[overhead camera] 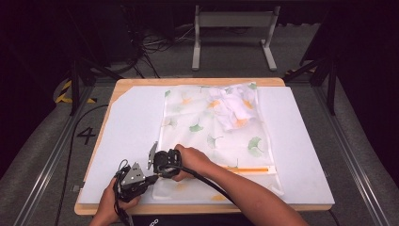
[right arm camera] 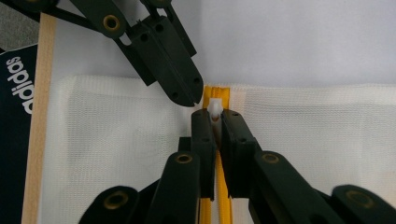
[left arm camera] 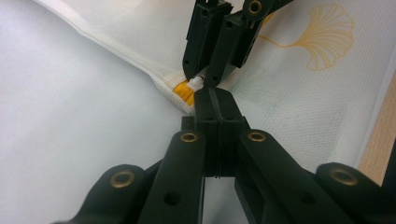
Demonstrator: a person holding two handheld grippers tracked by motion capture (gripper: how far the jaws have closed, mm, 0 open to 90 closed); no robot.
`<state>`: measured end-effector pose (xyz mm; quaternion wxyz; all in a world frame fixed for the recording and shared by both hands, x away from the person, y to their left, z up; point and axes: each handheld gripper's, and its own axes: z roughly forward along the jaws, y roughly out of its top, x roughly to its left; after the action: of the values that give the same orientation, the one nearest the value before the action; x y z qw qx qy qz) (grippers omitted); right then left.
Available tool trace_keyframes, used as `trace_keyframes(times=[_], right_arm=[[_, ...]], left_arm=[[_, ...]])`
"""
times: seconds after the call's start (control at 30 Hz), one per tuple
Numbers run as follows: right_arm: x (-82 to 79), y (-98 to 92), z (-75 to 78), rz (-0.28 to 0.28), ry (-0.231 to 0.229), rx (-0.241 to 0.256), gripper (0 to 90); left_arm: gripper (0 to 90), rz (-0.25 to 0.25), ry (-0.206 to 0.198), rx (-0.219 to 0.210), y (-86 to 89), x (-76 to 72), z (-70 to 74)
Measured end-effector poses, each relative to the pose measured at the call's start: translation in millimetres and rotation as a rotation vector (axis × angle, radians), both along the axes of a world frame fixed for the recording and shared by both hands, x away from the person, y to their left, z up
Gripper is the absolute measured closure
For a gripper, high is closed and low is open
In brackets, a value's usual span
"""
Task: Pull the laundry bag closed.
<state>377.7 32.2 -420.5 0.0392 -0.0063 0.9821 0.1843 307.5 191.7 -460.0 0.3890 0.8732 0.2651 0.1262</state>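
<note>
Left gripper (overhead camera: pixel 151 178), near the table's (overhead camera: pixel 301 141) front-left corner: jaws pressed together on the edge of the mesh laundry bag (overhead camera: pixel 214 141) beside the zipper's (right arm camera: pixel 215 95) end. Right gripper (overhead camera: pixel 151 157), just beyond and almost touching it: jaws clenched on the white zipper pull (right arm camera: pixel 214 110), which sits at the yellow zipper's end by the bag's left edge. The bag, printed with ginkgo leaves, lies flat from the front edge toward the far edge. Inside its far part lies what appears to be a crumpled white garment (overhead camera: pixel 234 109).
</note>
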Motion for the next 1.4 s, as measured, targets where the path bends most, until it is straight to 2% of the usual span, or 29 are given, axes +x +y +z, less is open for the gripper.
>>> trace_keyframes(times=[0.2, 0.3, 0.47, 0.53, 0.63, 0.7, 0.77, 0.83, 0.9, 0.97, 1.0, 1.13, 1.27, 1.4], right_arm=[[-1.8, 0.1, 0.4, 0.002, -0.010, -0.008, 84.6], [-1.8, 0.0, 0.7, 0.003, -0.009, -0.012, 84.6], [-2.1, -1.5, 0.9, 0.008, -0.011, -0.008, 84.6], [-2.8, -2.4, 0.5, 0.005, -0.014, -0.001, 84.6], [-2.1, -4.7, 0.3, 0.005, -0.012, 0.011, 84.6], [-1.5, -6.6, -0.8, 0.004, -0.011, 0.032, 84.6], [-1.5, -7.5, -1.1, 0.002, -0.011, 0.037, 84.6], [-1.6, -8.2, -1.4, -0.001, -0.012, 0.043, 84.6], [-1.7, -8.3, -1.6, -0.004, -0.013, 0.044, 84.6], [-1.9, -8.2, -1.6, -0.004, -0.012, 0.043, 84.5], [-1.8, -8.4, -1.7, -0.005, -0.012, 0.043, 84.5], [-2.1, -8.7, -1.9, -0.016, -0.006, 0.044, 84.5], [-2.2, -9.2, -2.3, -0.018, -0.005, 0.048, 84.5], [-2.7, -9.3, -2.4, -0.020, -0.008, 0.047, 84.6]], left_arm=[[90.0, 0.004, 0.011, -0.015, 1.5, 1.1, -0.5], [90.0, 0.006, 0.032, -0.039, 3.6, 2.6, -1.3], [90.0, 0.011, 0.040, -0.055, 6.3, 3.5, -1.1], [90.0, 0.037, 0.032, -0.080, 10.0, 4.3, -0.6], [90.0, 0.067, 0.041, -0.163, 15.8, 7.6, 2.3], [90.0, 0.077, 0.037, -0.186, 16.0, 11.9, 4.1], [90.0, 0.084, 0.033, -0.188, 12.9, 18.5, 5.9], [90.0, 0.083, 0.032, -0.157, 8.7, 24.4, 6.5], [90.0, 0.073, 0.050, -0.186, 6.1, 29.6, 4.8], [90.0, 0.061, 0.062, -0.156, 0.6, 32.2, 4.3], [90.0, 0.056, 0.064, -0.160, -1.1, 33.7, 4.6], [90.0, 0.078, 0.118, -0.106, -8.8, 38.4, 2.3], [90.0, 0.074, 0.131, -0.090, -9.9, 40.2, 1.4], [90.0, 0.054, 0.113, -0.074, -7.0, 40.2, 1.6]])
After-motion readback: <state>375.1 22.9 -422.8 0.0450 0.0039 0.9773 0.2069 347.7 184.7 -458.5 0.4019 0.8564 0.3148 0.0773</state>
